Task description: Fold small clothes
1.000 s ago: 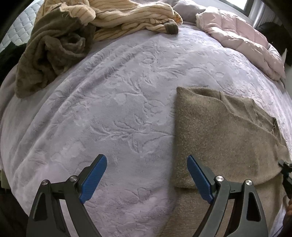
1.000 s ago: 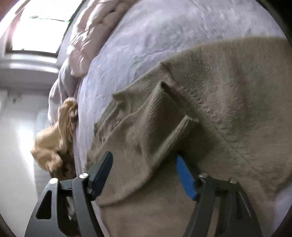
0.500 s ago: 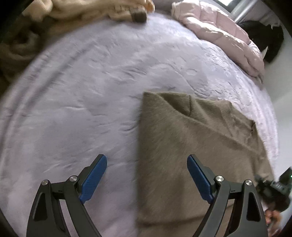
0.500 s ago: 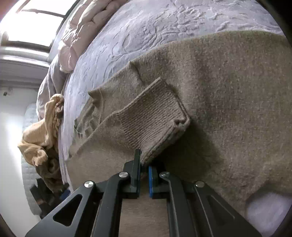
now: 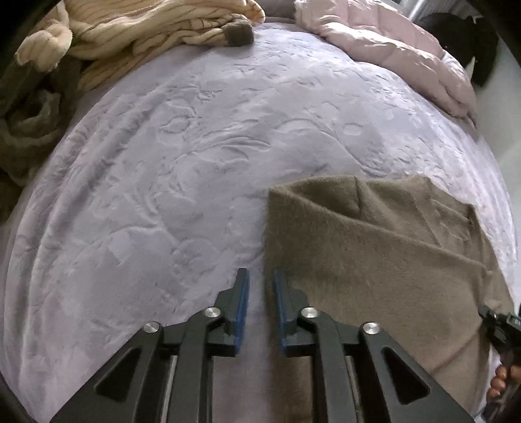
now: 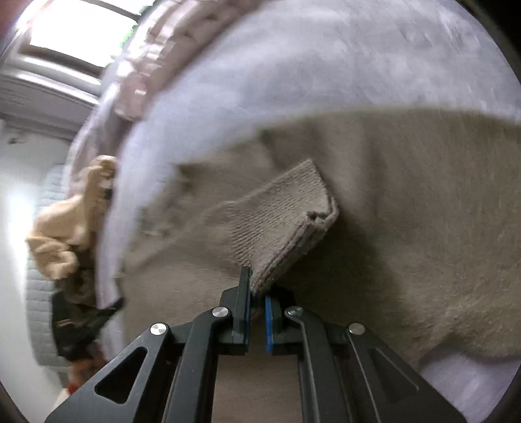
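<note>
1. The brown sweater [image 5: 374,260] is lying flat on the lilac blanket [image 5: 162,195], partly folded, over on the right half of the left wrist view.
2. The left gripper [image 5: 260,283] is closing its jaws right at the sweater's left edge (the edge is sitting in the gap, but the pads are not pressing it).
3. The right gripper [image 6: 257,293] is pinching the ribbed cuff [image 6: 286,221] of the sleeve, jaws clamped tight on it.
4. A pile of striped clothes [image 5: 146,29] and a pink quilt [image 5: 390,48] are sitting at the far edge.
</note>
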{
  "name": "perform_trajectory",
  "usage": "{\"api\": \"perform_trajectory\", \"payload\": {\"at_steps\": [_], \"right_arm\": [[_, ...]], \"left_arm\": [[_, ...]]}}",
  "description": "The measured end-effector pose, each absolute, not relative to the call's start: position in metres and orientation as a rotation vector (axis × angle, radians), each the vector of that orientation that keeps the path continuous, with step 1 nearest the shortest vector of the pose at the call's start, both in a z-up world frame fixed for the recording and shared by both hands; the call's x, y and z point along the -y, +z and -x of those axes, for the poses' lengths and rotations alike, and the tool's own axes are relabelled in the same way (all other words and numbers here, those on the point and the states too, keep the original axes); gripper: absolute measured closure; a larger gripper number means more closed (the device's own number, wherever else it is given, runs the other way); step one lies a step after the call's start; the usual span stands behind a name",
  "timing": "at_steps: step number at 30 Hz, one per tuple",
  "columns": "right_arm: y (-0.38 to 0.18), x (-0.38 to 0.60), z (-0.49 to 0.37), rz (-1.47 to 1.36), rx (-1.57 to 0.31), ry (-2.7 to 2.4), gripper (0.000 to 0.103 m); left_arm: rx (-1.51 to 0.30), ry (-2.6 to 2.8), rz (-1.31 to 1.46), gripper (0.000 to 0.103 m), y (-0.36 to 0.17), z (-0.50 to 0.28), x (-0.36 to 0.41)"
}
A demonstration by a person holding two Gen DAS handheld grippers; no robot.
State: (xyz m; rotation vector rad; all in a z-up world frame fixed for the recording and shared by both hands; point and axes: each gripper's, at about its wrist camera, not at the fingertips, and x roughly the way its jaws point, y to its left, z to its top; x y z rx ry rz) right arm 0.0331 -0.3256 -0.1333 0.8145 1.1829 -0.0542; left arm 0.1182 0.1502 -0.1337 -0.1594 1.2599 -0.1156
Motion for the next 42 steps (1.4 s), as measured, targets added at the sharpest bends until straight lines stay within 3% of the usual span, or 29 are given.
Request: {"api": "perform_trajectory", "payload": {"at_steps": [2, 4, 6, 10, 12, 15, 16, 18, 20, 22, 27, 33, 34, 36, 42], "right_arm": [[-0.134, 0.330, -0.026, -0.891, -1.154, -0.059, 0.093], [-0.125, 0.326, -0.022, -0.879, -1.167, -0.027, 0.073], [-0.116, 0.313, -0.017, -0.876, -1.179, 0.052, 0.062], [-0.113, 0.264, -0.009, -0.999, -1.204, 0.254, 0.062], [-0.123, 0.229, -0.012, -1.048, -1.234, 0.328, 0.062], [-0.147, 0.176, -0.024, -1.138, -1.272, 0.408, 0.062], [-0.154, 0.161, -0.029, -1.155, -1.282, 0.419, 0.062], [-0.166, 0.141, -0.037, -1.191, -1.290, 0.420, 0.062], [-0.176, 0.127, -0.045, -1.235, -1.294, 0.393, 0.064], [-0.182, 0.121, -0.046, -1.252, -1.308, 0.360, 0.095], [-0.167, 0.116, -0.047, -1.171, -1.291, 0.377, 0.096], [-0.191, 0.110, -0.046, -1.118, -1.351, 0.324, 0.097], [-0.189, 0.111, -0.045, -1.096, -1.353, 0.327, 0.097], [-0.182, 0.111, -0.043, -1.047, -1.372, 0.331, 0.096], [-0.157, 0.124, -0.027, -0.919, -1.422, 0.311, 0.095]], "left_arm": [[-1.248, -0.148, 0.156, 0.010, -0.125, -0.105, -0.153], [-1.262, -0.249, 0.173, 0.010, -0.120, -0.091, -0.153], [-1.321, -0.314, 0.226, 0.010, -0.126, -0.082, -0.153], [-1.400, -0.338, 0.283, 0.010, -0.146, -0.068, -0.153], [-1.418, -0.342, 0.344, 0.019, -0.152, -0.063, -0.157], [-1.423, -0.377, 0.474, 0.024, -0.158, -0.059, -0.163], [-1.427, -0.403, 0.492, 0.032, -0.159, -0.058, -0.162], [-1.446, -0.439, 0.485, 0.063, -0.162, -0.058, -0.153], [-1.430, -0.450, 0.462, 0.080, -0.160, -0.056, -0.152], [-1.378, -0.460, 0.454, 0.083, -0.146, -0.053, -0.158], [-1.345, -0.429, 0.399, 0.085, -0.141, -0.046, -0.179], [-1.321, -0.350, 0.349, 0.084, -0.142, -0.043, -0.170], [-1.320, -0.324, 0.308, 0.080, -0.137, -0.040, -0.168], [-1.311, -0.234, 0.239, 0.025, -0.133, -0.035, -0.165], [-1.270, -0.136, 0.210, 0.022, -0.114, -0.012, -0.169]]}}
